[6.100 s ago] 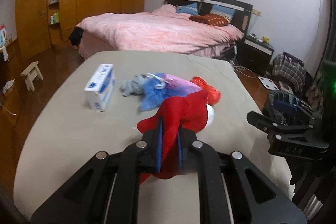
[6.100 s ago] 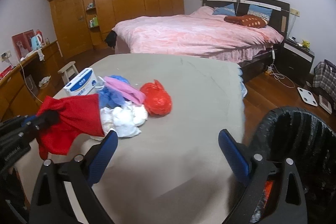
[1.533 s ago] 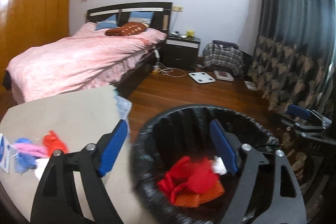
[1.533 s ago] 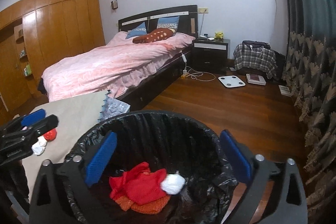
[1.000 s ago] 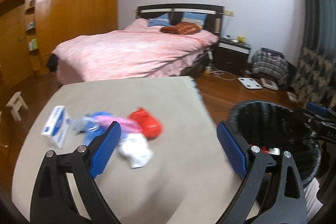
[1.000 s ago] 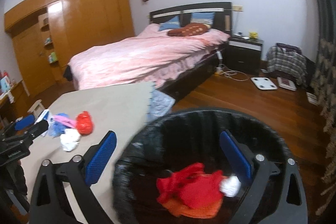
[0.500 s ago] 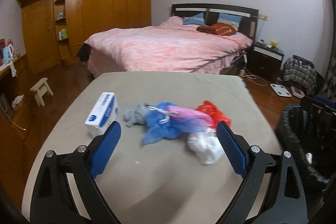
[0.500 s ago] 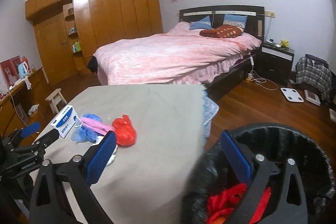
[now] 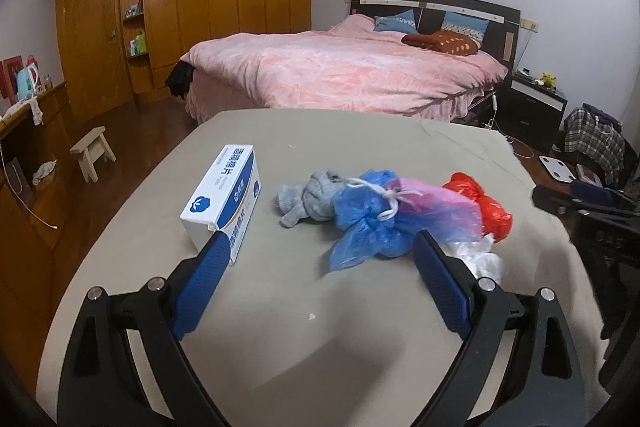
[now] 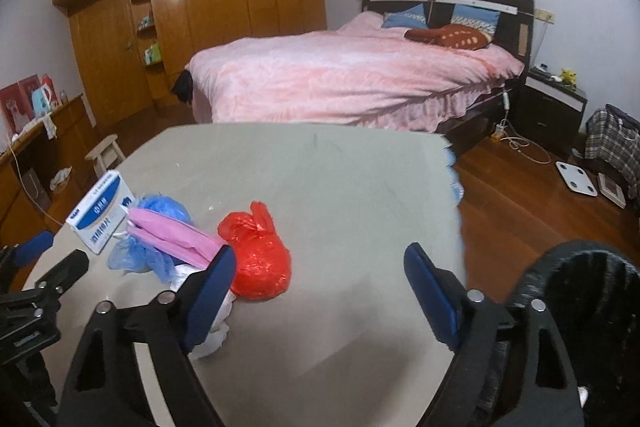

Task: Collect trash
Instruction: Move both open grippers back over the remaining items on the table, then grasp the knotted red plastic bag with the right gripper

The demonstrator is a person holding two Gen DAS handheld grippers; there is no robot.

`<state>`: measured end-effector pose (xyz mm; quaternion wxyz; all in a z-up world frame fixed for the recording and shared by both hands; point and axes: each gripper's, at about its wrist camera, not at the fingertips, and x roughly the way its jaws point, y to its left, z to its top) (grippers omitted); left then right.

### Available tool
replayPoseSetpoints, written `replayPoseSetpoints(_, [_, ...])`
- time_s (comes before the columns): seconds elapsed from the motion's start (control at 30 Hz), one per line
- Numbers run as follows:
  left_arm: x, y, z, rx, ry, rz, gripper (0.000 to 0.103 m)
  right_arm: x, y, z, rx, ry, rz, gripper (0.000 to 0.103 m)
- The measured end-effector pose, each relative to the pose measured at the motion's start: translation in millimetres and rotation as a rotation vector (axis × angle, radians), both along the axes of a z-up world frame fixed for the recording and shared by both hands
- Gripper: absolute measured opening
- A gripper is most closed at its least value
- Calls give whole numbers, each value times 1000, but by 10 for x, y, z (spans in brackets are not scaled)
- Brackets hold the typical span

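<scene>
A heap of trash lies on the grey table (image 9: 360, 139): a grey cloth (image 9: 308, 199), a blue bag (image 9: 368, 223), a pink bag (image 9: 436, 207), a red bag (image 9: 484, 203) and a white wad (image 9: 486, 259). My left gripper (image 9: 320, 239) is open and empty, just short of the blue bag. My right gripper (image 10: 320, 251) is closing with nothing pressed between its pads. The red bag (image 10: 256, 259) lies just ahead by its left finger (image 10: 212, 283). The black trash bin (image 10: 580, 307) stands at lower right, off the table's edge.
A blue-and-white tissue box (image 9: 224, 195) sits left of the heap. Beyond the table are a pink bed (image 9: 340, 71), a wooden wardrobe (image 9: 180, 7), a small stool (image 9: 92, 151) and a white scale (image 10: 576, 179) on the wooden floor.
Both grippers swung left from above the bin to the table and came down toward the trash heap, which now looks larger. The right jaws have narrowed.
</scene>
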<state>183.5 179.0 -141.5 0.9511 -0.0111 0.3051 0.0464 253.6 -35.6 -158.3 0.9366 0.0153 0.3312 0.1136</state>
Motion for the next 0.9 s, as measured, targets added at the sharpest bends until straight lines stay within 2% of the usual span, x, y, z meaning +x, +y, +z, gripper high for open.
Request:
replayPoseSetpoints(0.4, [121,147,-113,-18,16,28,90,257,370,-289,-31,96,81,70])
replayPoseSetpoints(0.47, [128,171,-129,-19,20,31,90,279,409,-324,-28,114,95,67])
replayPoseSetpoints(0.57, [135,202,-144,-26,26,36,90,294,448,-350,-11,135,124,54])
replayPoseSetpoints(0.63, [139,226,-149,-33,27,41,90,300,445,-342,6,139,137,43])
replayPoseSetpoints(0.9, [115,319,-101,-18,13,58,90,173,349,-217,11,85,104,39])
